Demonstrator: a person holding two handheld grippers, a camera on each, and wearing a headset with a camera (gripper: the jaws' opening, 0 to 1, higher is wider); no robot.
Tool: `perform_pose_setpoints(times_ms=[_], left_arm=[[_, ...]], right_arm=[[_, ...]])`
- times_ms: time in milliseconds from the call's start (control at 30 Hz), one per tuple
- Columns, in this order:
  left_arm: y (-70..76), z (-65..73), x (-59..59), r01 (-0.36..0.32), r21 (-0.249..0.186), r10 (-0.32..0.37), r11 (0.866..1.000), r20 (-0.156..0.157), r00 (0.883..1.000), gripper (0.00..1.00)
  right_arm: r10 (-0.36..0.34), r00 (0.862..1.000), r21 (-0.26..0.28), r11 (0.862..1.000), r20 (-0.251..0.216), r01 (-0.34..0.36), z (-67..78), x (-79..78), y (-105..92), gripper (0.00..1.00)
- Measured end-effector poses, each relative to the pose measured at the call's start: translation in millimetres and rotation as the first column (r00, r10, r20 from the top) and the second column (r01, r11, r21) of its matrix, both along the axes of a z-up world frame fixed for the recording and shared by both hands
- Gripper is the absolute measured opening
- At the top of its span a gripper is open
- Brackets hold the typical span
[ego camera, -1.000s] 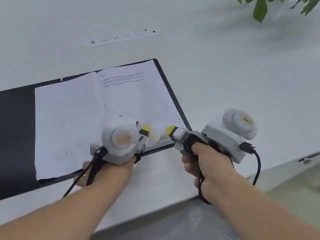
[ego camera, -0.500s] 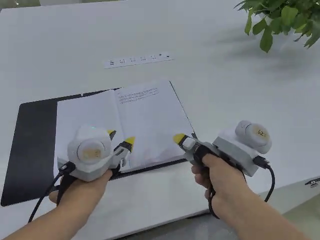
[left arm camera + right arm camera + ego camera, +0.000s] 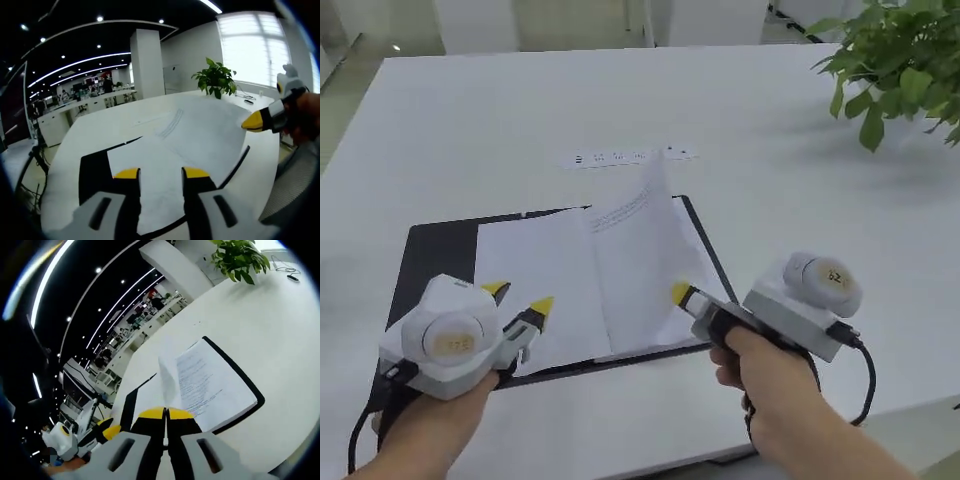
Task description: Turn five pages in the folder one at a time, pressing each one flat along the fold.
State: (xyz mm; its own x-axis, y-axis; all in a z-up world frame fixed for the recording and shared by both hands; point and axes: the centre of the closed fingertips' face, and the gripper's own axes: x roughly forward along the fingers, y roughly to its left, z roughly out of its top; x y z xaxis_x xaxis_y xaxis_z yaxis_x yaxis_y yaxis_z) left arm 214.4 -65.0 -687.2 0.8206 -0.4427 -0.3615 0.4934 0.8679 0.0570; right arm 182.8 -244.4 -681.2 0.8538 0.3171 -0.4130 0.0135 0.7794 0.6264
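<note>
A black folder (image 3: 440,245) lies open on the white table with white pages inside. My right gripper (image 3: 682,294) is shut on the lower corner of the right-hand page (image 3: 645,250), which stands lifted and curls up toward the fold. In the right gripper view the page (image 3: 167,382) rises from between the closed yellow tips of the gripper (image 3: 165,412). My left gripper (image 3: 518,298) hovers open over the folder's lower left, near the left page (image 3: 535,270), touching nothing. In the left gripper view its tips (image 3: 161,173) stand apart above the paper (image 3: 200,132).
A white power strip (image 3: 630,156) lies on the table beyond the folder. A potted plant (image 3: 900,60) stands at the far right. The table's near edge runs just below both hands. The right gripper (image 3: 260,120) enters the left gripper view from the right.
The left gripper has moved left, away from the page's lower right corner, and stands open. The right gripper has lifted the right-hand page by that corner. The head camera has tilted up.
</note>
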Motion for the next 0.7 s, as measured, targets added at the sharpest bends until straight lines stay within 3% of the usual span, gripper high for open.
perform_pose_setpoints(times_ms=[33, 167, 467, 633, 700], left_arm=[[4.8, 0.8, -1.6, -0.007, 0.000, 0.007, 1.000, 0.003, 1.000, 0.32], [23.8, -0.5, -7.9, -0.034, 0.002, 0.034, 0.999, -0.001, 0.999, 0.32], [50.1, 3.6, -16.9, -0.076, -0.003, 0.076, 0.997, 0.003, 0.997, 0.32], [62.2, 4.7, -18.2, -0.103, -0.017, 0.103, 0.995, 0.006, 0.995, 0.32], [65.5, 4.3, -20.2, -0.105, -0.013, 0.105, 0.994, 0.004, 0.994, 0.32]], right_arm=[[0.020, 1.000, -0.033, 0.999, 0.009, -0.020, -0.4, -0.4, 4.2, 0.00], [0.051, 0.999, -0.053, 0.997, 0.015, -0.050, 1.6, -1.3, 21.2, 0.00], [0.114, 0.993, -0.096, 0.989, 0.017, -0.112, 4.0, 1.2, 56.7, 0.00], [0.159, 0.987, -0.131, 0.979, 0.008, -0.157, -0.3, 2.2, 78.5, 0.00], [0.196, 0.981, -0.176, 0.965, 0.003, -0.192, -5.7, 3.1, 88.1, 0.00]])
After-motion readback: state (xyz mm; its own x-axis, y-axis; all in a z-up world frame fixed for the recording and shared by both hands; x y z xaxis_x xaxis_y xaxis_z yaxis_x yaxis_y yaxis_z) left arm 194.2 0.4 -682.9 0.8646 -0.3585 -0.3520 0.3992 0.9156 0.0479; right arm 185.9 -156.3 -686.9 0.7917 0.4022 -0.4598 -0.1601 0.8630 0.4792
